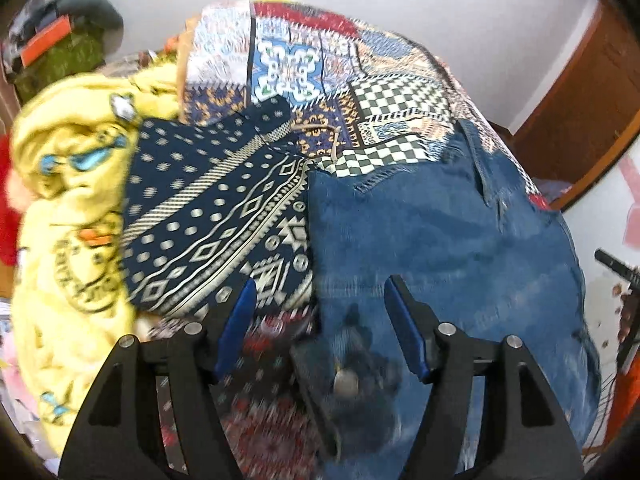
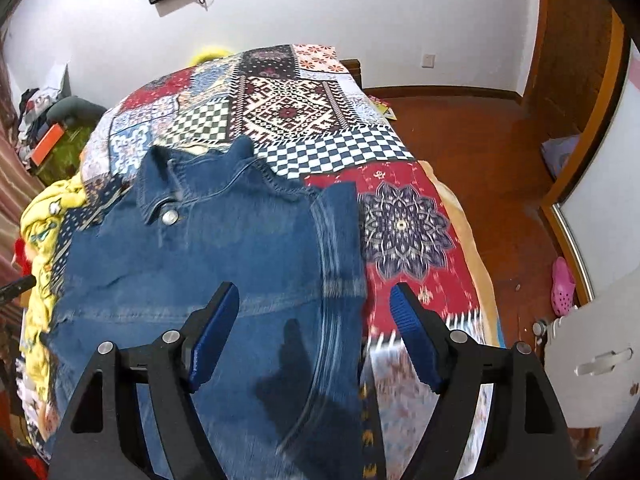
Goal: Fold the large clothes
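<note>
A blue denim jacket [image 2: 224, 256] lies flat on the patchwork bedspread [image 2: 288, 112], collar and metal button toward the far side. It also shows in the left wrist view [image 1: 440, 240]. My left gripper [image 1: 320, 296] is open and empty, just above the jacket's left edge, with a metal button below it. My right gripper [image 2: 316, 300] is open and empty, hovering over the jacket's right edge where it meets the red patterned bedspread.
A navy patterned cloth [image 1: 216, 216] and a yellow printed garment [image 1: 68, 208] lie bunched left of the jacket. The bed's right edge drops to a wooden floor [image 2: 480, 152] with a pink shoe [image 2: 562, 286]. Clutter is piled at the far left [image 2: 48, 128].
</note>
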Demonstrator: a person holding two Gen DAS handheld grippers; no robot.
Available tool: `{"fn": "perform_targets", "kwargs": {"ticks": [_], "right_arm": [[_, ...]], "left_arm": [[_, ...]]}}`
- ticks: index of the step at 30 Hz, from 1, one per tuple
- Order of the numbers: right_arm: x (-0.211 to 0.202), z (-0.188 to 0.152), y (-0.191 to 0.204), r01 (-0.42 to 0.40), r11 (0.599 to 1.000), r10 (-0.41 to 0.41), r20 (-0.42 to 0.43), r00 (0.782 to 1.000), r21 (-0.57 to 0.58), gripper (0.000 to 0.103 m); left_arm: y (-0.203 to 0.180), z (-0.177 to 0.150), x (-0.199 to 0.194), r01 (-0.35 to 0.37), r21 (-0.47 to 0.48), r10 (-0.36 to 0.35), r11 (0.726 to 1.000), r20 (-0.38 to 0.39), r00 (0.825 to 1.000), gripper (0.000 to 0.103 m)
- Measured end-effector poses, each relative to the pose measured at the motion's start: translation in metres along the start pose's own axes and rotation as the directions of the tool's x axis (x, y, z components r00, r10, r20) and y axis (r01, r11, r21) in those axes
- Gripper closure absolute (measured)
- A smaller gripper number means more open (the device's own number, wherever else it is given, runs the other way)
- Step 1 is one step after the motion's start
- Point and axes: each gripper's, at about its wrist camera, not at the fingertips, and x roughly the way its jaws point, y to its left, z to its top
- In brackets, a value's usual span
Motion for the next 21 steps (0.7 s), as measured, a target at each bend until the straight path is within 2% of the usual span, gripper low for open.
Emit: {"fn": "perform_targets", "kwargs": {"ticks": [8,9,10,11,12,14,17,20,21], "right_arm": [[0.064,0.022,-0.020,-0.043,0.997,0.049,-0.105,0.993,0.059,0.028],[0.069,0.024,-0.022,-0.053,0.996,0.061,-0.116,0.991,0.070,0.032],[0.075,0.025,-0.025,-0.063,0.994,0.073,-0.126,0.989,0.085,0.037],[0.080,0.027,-0.028,-0.069,0.993,0.081,-0.136,0.987,0.095,0.051],[0.087,0.028,-0.031,-0.078,0.991,0.093,-0.147,0.985,0.106,0.066],[0.093,0.030,-0.036,-0.109,0.985,0.129,-0.152,0.980,0.135,0.080],[0.091,0.032,-0.037,-0.139,0.979,0.159,-0.137,0.978,0.148,0.088],[0.077,0.037,-0.027,-0.136,0.986,0.146,-0.105,0.984,0.100,0.091],[0.070,0.039,-0.024,-0.135,0.987,0.142,-0.090,0.986,0.082,0.093]], "left_arm": [[0.007,0.025,0.066,0.100,-0.087,-0.106,0.991,-0.072,0.992,0.038],[0.008,0.027,0.071,0.106,-0.094,-0.113,0.990,-0.073,0.991,0.039],[0.009,0.029,0.074,0.109,-0.104,-0.117,0.989,-0.067,0.991,0.043],[0.010,0.032,0.077,0.112,-0.109,-0.119,0.988,-0.060,0.991,0.055],[0.010,0.034,0.079,0.116,-0.114,-0.123,0.987,-0.058,0.991,0.074],[0.012,0.038,0.083,0.113,-0.131,-0.121,0.985,-0.055,0.991,0.088],[0.010,0.044,0.073,0.079,-0.126,-0.080,0.989,-0.005,0.997,0.095],[0.000,0.049,0.056,0.010,-0.067,-0.007,0.998,0.042,0.999,0.096],[-0.001,0.050,0.050,-0.012,-0.053,0.015,0.999,0.059,0.998,0.100]]}}
